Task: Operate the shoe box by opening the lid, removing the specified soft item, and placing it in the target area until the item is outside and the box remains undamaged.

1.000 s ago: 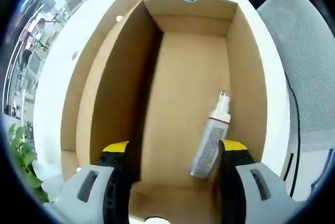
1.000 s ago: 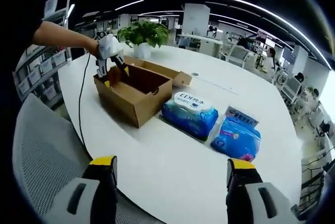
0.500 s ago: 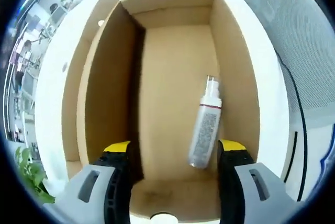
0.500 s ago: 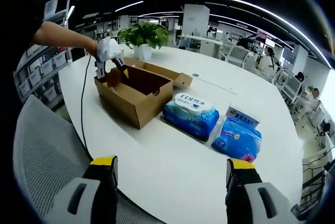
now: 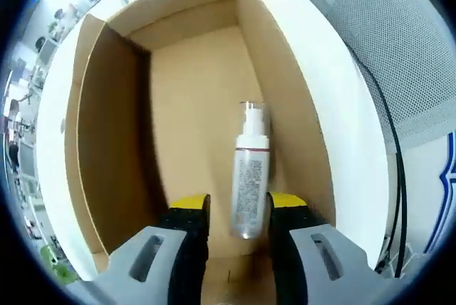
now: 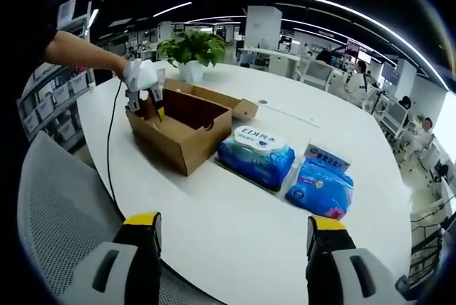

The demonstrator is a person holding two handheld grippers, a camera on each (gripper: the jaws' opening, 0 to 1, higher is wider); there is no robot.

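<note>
The open cardboard shoe box (image 5: 107, 127) lies under my left gripper (image 5: 239, 209), whose yellow-tipped jaws reach down inside it. A white spray bottle (image 5: 249, 169) lies on the box floor by the right wall, its base between the two jaws. The jaws stand narrowed around it, with a small gap still showing on each side. In the right gripper view the box (image 6: 182, 130) sits at the table's left, and a person's hand holds the left gripper (image 6: 146, 97) in it. My right gripper (image 6: 231, 226) hovers open over the table's near edge, holding nothing.
Two soft blue wipe packs (image 6: 256, 152) (image 6: 320, 187) lie on the white table (image 6: 235, 205) right of the box. A potted plant (image 6: 192, 48) stands behind it. A grey mesh chair (image 6: 64, 212) sits close by, and a black cable (image 5: 388, 141) hangs over the table edge.
My left gripper has gone further down into the box and shifted right over the bottle, and its jaws have closed to about half their earlier gap. The right gripper has barely moved.
</note>
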